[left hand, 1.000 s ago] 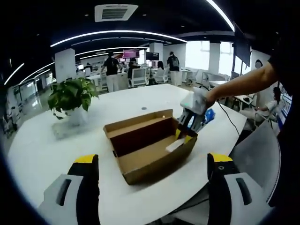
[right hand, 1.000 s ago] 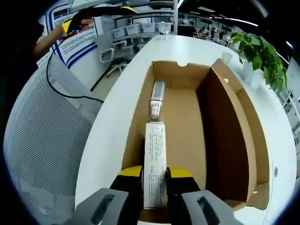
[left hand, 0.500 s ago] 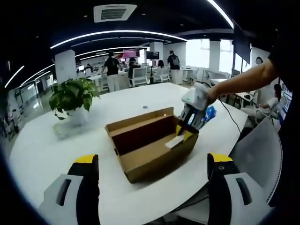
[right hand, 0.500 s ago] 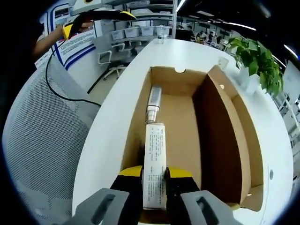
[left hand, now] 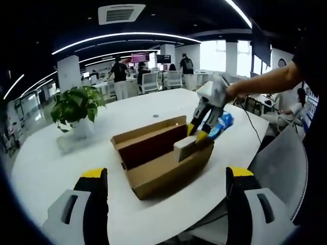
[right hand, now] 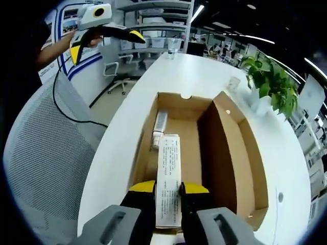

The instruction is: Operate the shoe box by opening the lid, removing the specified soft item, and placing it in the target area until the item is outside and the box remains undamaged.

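Shoe box (left hand: 162,155) open, white tube (right hand: 168,186) lifted above its near end.
Right gripper (right hand: 168,204) pinches it; left gripper (left hand: 166,196) hangs wide, empty. Careful: a slipping tube could drop back inside.

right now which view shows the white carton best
The right gripper view: the carton runs lengthwise up the frame, printed face showing, clamped between the right gripper's jaws above the open box. The left gripper view shows just its small end at the box's rim.
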Demonstrator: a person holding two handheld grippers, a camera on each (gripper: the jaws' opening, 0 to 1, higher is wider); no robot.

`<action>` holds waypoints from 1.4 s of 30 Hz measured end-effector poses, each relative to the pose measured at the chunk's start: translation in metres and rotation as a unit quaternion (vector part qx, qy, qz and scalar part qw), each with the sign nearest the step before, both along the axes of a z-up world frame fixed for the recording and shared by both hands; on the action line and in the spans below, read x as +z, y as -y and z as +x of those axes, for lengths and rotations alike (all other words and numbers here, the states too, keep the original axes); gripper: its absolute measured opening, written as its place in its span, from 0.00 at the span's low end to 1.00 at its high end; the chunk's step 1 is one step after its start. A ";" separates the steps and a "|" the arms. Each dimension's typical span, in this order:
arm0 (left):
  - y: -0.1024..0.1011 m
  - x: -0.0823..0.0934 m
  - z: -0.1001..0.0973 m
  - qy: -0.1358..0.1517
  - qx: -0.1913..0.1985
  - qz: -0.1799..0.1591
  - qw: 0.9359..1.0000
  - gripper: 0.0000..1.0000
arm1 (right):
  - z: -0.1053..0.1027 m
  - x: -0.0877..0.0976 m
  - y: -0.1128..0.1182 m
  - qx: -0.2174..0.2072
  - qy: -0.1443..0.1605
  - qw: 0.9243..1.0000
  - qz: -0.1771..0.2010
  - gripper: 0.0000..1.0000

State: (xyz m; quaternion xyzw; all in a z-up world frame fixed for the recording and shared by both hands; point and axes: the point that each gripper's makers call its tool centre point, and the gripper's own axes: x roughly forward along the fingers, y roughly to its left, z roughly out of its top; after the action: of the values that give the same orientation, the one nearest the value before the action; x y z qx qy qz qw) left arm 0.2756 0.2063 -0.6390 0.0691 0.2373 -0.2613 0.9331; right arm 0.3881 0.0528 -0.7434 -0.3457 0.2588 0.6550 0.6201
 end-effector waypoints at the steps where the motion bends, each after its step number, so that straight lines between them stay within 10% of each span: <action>1: 0.002 0.000 0.000 0.000 -0.002 -0.001 1.000 1.00 | 0.001 0.004 0.000 -0.001 0.001 1.000 0.004 0.14; 42: 0.029 -0.006 0.001 0.008 -0.023 0.000 1.000 1.00 | 0.018 0.062 0.065 0.001 0.066 0.998 0.017 0.14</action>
State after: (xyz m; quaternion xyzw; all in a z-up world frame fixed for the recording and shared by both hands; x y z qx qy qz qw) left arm 0.2761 0.1776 -0.6454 0.0763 0.2280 -0.2824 0.9287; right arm 0.4062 -0.0126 -0.6814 -0.3777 0.2054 0.6354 0.6414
